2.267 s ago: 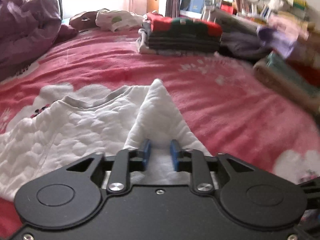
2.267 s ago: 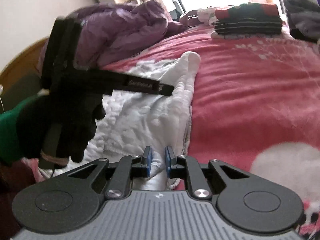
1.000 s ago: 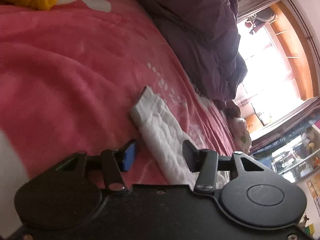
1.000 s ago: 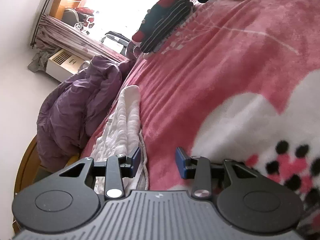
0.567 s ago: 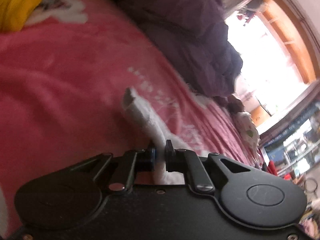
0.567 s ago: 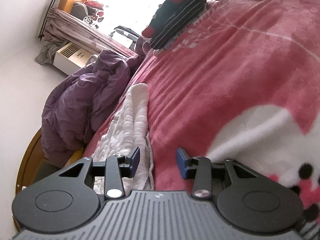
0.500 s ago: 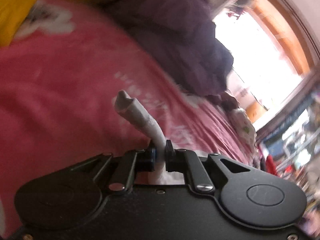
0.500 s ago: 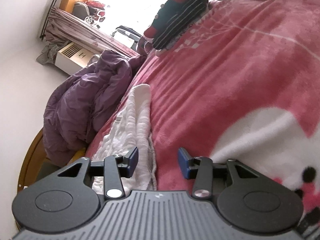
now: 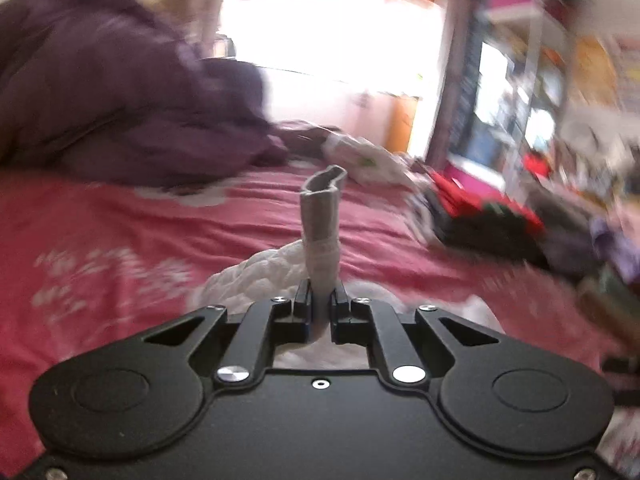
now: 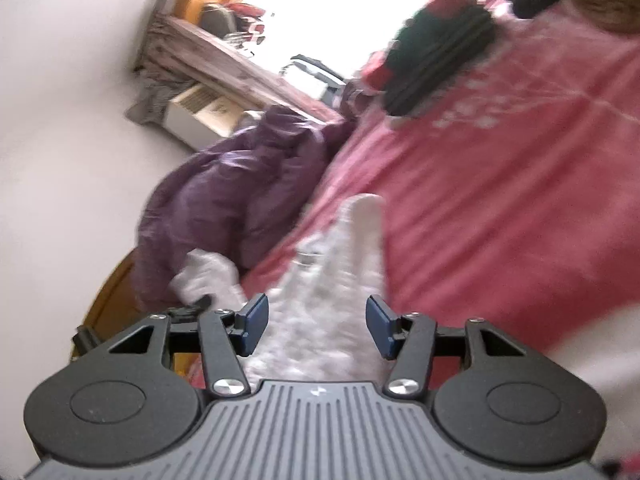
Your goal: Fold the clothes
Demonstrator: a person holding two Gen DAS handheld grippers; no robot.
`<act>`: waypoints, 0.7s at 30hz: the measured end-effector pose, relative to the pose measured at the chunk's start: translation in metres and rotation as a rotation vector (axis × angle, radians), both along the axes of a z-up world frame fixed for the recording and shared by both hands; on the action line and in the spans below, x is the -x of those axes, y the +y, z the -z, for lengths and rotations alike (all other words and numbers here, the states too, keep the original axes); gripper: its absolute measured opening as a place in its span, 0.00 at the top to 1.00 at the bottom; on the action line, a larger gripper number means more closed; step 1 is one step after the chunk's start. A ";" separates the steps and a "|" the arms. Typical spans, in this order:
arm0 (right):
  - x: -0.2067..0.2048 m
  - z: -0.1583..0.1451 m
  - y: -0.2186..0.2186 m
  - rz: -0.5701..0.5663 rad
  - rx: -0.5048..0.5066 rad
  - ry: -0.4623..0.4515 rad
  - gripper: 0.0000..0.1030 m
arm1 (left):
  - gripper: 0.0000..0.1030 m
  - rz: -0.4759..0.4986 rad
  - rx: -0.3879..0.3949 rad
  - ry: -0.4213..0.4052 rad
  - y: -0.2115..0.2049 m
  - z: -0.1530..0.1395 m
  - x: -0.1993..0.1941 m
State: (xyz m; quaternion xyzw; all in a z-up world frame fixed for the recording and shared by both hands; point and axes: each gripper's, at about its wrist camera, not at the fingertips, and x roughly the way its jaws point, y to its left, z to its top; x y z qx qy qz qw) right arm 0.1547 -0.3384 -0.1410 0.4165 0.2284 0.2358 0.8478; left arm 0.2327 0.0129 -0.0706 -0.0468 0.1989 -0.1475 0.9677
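No legible text (all blurred)

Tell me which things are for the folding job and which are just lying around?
For the job:
- white top, sleeve pinched in left tool
- right tool, open over it

Just lying around:
- purple quilt
- folded pile
- pink blanket

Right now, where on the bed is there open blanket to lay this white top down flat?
Open pink blanket lies left of the white top, in front of the purple duvet. A second bare strip runs between the top and the folded striped stack. The far right is crowded with piled clothes. The left hand-held gripper pinches the sleeve; the right hand-held gripper is open.
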 end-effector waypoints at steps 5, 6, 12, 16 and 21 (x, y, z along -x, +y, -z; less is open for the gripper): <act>-0.021 -0.004 0.013 -0.081 -0.063 -0.021 0.37 | 0.94 0.117 -0.178 -0.044 -0.051 0.009 0.009; -0.026 -0.003 0.015 -0.092 -0.082 -0.017 0.36 | 0.94 0.139 -0.212 -0.053 -0.060 0.011 0.011; -0.042 0.000 0.024 -0.139 -0.193 -0.017 0.27 | 0.94 0.226 -0.391 -0.100 -0.104 0.022 0.025; -0.047 -0.002 0.028 -0.143 -0.214 -0.023 0.21 | 0.94 0.243 -0.502 -0.129 -0.119 0.030 0.031; -0.054 -0.004 0.029 -0.125 -0.198 -0.015 0.20 | 0.94 0.254 -0.673 -0.179 -0.138 0.047 0.039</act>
